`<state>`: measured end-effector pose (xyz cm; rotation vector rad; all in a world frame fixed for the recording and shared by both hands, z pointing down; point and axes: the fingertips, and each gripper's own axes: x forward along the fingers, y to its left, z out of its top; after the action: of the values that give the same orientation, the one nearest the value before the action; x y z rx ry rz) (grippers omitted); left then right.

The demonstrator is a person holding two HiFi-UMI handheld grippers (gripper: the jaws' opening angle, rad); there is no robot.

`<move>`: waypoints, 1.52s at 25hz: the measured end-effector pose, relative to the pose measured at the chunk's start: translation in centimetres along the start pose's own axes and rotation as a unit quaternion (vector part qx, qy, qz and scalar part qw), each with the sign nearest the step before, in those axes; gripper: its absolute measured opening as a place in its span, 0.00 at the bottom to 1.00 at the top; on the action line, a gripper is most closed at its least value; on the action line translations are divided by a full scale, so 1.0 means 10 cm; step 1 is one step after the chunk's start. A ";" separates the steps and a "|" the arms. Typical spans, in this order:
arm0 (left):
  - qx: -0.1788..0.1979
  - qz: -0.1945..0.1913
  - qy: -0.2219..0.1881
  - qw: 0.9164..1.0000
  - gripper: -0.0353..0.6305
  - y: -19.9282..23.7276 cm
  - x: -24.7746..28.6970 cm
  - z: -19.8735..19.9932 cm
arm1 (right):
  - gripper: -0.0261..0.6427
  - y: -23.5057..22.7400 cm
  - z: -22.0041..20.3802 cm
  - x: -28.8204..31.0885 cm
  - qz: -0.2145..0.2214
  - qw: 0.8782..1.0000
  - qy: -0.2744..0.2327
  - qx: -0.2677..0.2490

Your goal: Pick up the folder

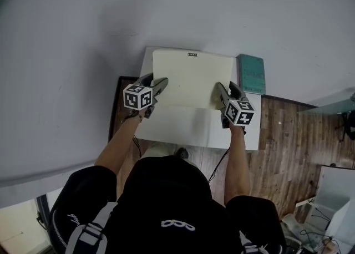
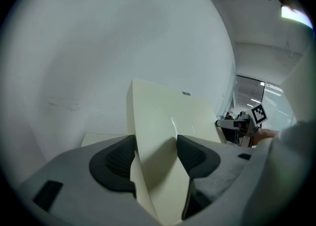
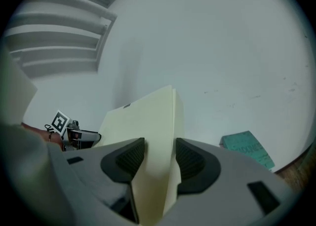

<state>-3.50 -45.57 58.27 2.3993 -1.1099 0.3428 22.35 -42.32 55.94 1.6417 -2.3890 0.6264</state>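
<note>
A cream folder hangs above the white table, gripped at both side edges. My left gripper is shut on its left edge, and in the left gripper view the folder stands on edge between the dark pads of that gripper. My right gripper is shut on the right edge. The right gripper view has the folder squeezed between the pads of that gripper. A small dark label sits at the folder's far edge.
A teal book lies at the table's right end, against the white wall, and appears again in the right gripper view as the teal book. Wooden floor lies to the right of the table.
</note>
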 end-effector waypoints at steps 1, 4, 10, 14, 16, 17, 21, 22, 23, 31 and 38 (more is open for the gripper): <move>0.004 0.000 -0.006 1.000 0.45 -0.02 -0.03 0.07 | 0.35 0.02 0.07 -0.02 -0.001 1.000 -0.007 -0.004; 0.015 0.002 -0.020 1.000 0.45 -0.05 -0.11 0.23 | 0.35 0.08 0.23 -0.07 -0.002 1.000 -0.023 -0.011; 0.028 0.003 -0.034 0.999 0.45 -0.13 -0.18 0.43 | 0.35 0.11 0.42 -0.16 -0.003 0.999 -0.044 -0.013; 0.033 0.003 -0.041 0.999 0.45 -0.19 -0.23 0.50 | 0.35 0.11 0.49 -0.23 -0.004 0.998 -0.053 -0.015; 0.037 0.002 -0.044 0.998 0.45 -0.23 -0.25 0.53 | 0.35 0.12 0.51 -0.27 -0.003 0.998 -0.057 -0.016; 0.037 0.002 -0.045 0.998 0.45 -0.25 -0.26 0.54 | 0.35 0.12 0.52 -0.29 -0.003 0.998 -0.059 -0.017; 0.038 0.003 -0.051 0.998 0.45 -0.32 -0.31 0.57 | 0.35 0.13 0.53 -0.38 -0.007 0.998 -0.065 -0.015; 0.039 0.004 -0.053 0.998 0.45 -0.34 -0.32 0.57 | 0.35 0.13 0.53 -0.40 -0.007 0.998 -0.066 -0.015; 0.041 0.004 -0.054 0.998 0.45 -0.37 -0.34 0.58 | 0.35 0.13 0.54 -0.43 -0.007 0.998 -0.068 -0.016; 0.042 0.001 -0.063 0.997 0.45 -0.53 -0.48 0.58 | 0.35 0.18 0.55 -0.64 -0.004 0.996 -0.081 -0.025; 0.035 0.003 -0.063 0.997 0.45 -0.65 -0.58 0.49 | 0.35 0.18 0.43 -0.76 0.002 0.997 -0.076 -0.024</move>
<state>-2.13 -40.70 49.68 2.5105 -1.1786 0.2384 23.92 -37.17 48.76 1.7229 -2.4903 0.4554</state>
